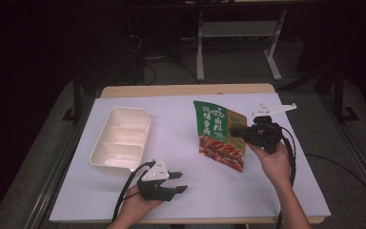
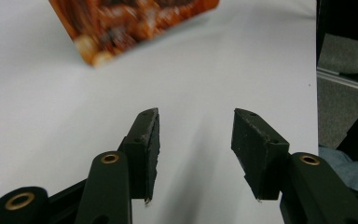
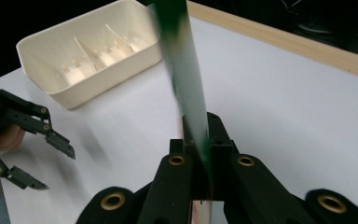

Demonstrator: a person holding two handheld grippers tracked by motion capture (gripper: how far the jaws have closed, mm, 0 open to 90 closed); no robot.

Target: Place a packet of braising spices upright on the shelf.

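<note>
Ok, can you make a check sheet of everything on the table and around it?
Surface: white table cover on a wooden table, edge showing at the back.
Job's things: green and red snack bag; white tray with compartments, looks empty.
Clutter: nothing seen.
Grippers: left tongs open, holding nothing; right tongs shut on the snack bag's edge.
Cables: one black cable trails from each.
Surroundings: dark room, grey floor, white table legs behind.

The right gripper point(image 3: 199, 149) pinches a green packet point(image 3: 186, 79) edge-on at centre; a white tray point(image 3: 88, 56) sits upper left.
</note>
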